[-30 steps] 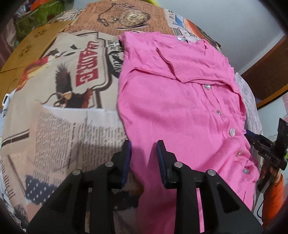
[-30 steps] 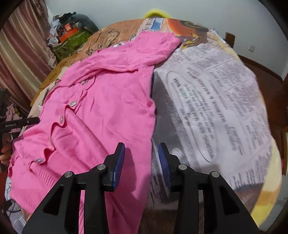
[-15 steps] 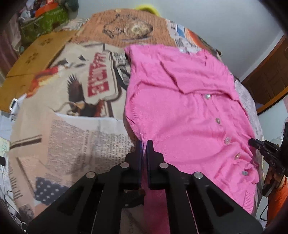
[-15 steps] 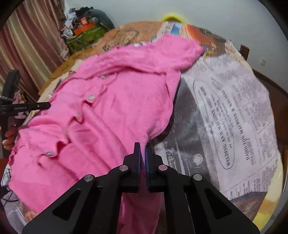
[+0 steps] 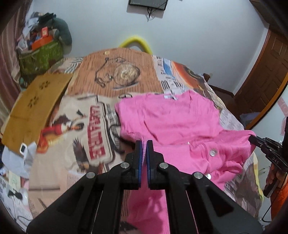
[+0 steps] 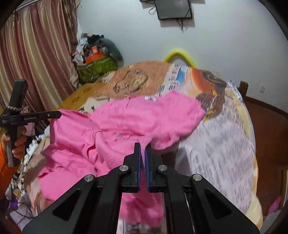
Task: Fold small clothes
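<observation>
With both grippers clamped, the pink cardigan [image 5: 167,118] hangs partly lifted off the printed bedspread [image 5: 75,126]. Left gripper [image 5: 144,145]: jaws nearly together, ribbed hem edge pinched between the blue pads [image 5: 139,162]. Right gripper [image 6: 143,149]: same condition, jaws drawn close on a ribbed edge of the knit, fabric bunching up just ahead of the fingertips.

Garment position: upper part (collar label visible at far edge) lies flat on the bedspread toward the far side; lower part is raised and folded loosely toward it, sagging between the two grip points. Silver buttons [image 5: 213,152] show along the placket in the left wrist view.

Each camera sees the other gripper at frame edge, held in a hand [image 6: 18,144] with an orange sleeve. Background: striped curtain [image 6: 36,54], green bag [image 6: 97,69] piled with clutter, wall-mounted screen [image 6: 173,9], wooden door [image 5: 266,75]. Motion blur softens the bedspread print.
</observation>
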A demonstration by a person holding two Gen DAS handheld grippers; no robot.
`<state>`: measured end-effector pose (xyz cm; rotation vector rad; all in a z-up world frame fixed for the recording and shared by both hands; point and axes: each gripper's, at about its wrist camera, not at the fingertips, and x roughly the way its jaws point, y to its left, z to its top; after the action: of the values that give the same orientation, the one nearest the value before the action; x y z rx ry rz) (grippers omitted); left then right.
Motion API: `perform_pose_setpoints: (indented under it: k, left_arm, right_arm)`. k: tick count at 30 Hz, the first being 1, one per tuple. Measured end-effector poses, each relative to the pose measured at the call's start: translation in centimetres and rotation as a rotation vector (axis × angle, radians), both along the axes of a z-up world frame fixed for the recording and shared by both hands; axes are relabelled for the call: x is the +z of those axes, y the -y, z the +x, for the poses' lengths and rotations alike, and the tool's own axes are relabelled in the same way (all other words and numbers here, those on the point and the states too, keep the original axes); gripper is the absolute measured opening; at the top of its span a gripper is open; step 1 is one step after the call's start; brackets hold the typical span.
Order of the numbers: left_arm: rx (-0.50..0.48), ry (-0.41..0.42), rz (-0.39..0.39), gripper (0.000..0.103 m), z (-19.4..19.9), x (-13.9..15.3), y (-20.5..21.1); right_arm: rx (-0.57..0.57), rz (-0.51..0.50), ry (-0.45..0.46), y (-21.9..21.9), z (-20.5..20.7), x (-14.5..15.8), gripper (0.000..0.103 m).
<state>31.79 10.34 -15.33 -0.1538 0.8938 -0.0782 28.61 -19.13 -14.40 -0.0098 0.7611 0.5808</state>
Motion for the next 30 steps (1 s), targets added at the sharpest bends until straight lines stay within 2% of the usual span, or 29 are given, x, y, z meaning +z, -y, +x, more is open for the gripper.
perform_pose_setpoints:
  k: [3, 7, 10, 12, 13, 16, 18, 20, 23, 27, 30]
  left_arm:
    - [0.017, -0.024, 0.034, 0.004, 2.4, -1.0, -0.4]
    - [0.044, -0.129, 0.048, 0.004, 5.3, -5.0, -1.3]
    - [0.083, -0.205, 0.022, 0.014, 6.0, -8.0, -2.1]
    - [0.093, -0.225, 0.002, 0.026, 5.5, -9.0, -2.5]
    - [0.090, -0.224, 0.003, 0.029, 5.1, -9.1, -2.5]
    - [0.067, -0.201, 0.059, 0.043, 3.3, -8.6, -2.0]
    - [0.045, -0.172, 0.100, 0.054, 1.7, -7.8, -1.5]
    - [0.033, -0.152, 0.108, 0.059, 0.3, -7.3, -1.2]
    - [0.012, -0.171, 0.070, 0.059, -1.6, -7.4, -0.9]
    - [-0.023, -0.222, 0.013, 0.059, -3.2, -8.9, 0.2]
    - [-0.054, -0.247, 0.023, 0.059, -3.5, -9.9, 1.7]
  right_arm:
    - [-0.021, -0.024, 0.003, 0.0, 1.8, -0.5, 0.004]
    - [-0.050, -0.080, -0.053, 0.1, 4.4, -2.6, 0.004]
    - [-0.064, -0.102, -0.108, 0.2, 5.6, -4.6, 0.005]
    - [-0.077, -0.089, -0.134, 0.7, 5.6, -5.3, 0.008]
    - [-0.086, -0.083, -0.139, 0.9, 5.6, -5.5, 0.014]
    - [-0.094, -0.073, -0.130, 1.5, 4.6, -5.3, 0.031]
    - [-0.081, -0.085, -0.118, 1.7, 3.7, -5.1, 0.035]
    - [-0.079, -0.099, -0.104, 2.1, 2.7, -4.8, 0.038]
    - [-0.073, -0.098, -0.121, 2.6, 1.9, -5.2, 0.043]
    - [-0.071, -0.122, -0.172, 2.8, 1.1, -6.9, 0.043]
    - [-0.062, -0.120, -0.205, 2.6, 0.8, -8.0, 0.043]
